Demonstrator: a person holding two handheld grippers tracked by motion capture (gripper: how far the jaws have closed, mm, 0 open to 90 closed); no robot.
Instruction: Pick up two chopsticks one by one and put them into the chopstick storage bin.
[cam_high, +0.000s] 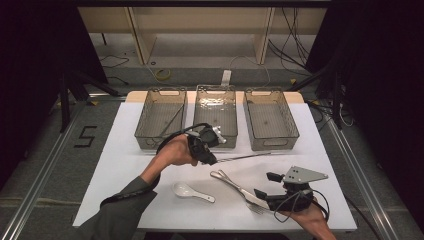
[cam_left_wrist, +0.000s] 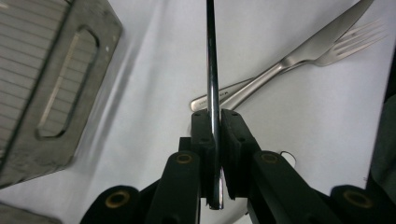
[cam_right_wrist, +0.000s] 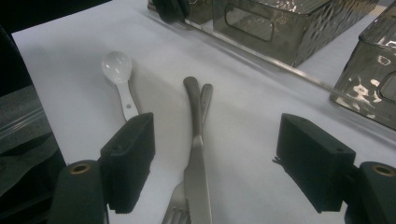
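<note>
Dim room, dark at left and right; light from above falls on the white table (cam_high: 125, 150). Glare on the middle bin (cam_high: 216, 107). Gripper views blur near the jaws.

I see a thin metal chopstick (cam_high: 245, 157) clamped at one end, lifted off the white table, lying nearly level and pointing right, just in front of the middle bin, above the knife and fork

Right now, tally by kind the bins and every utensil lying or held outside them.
Bins: 3
Knife: 1
Fork: 1
White spoon: 1
Metal chopstick, clamped in the left tongs: 1
Total: 7
</note>
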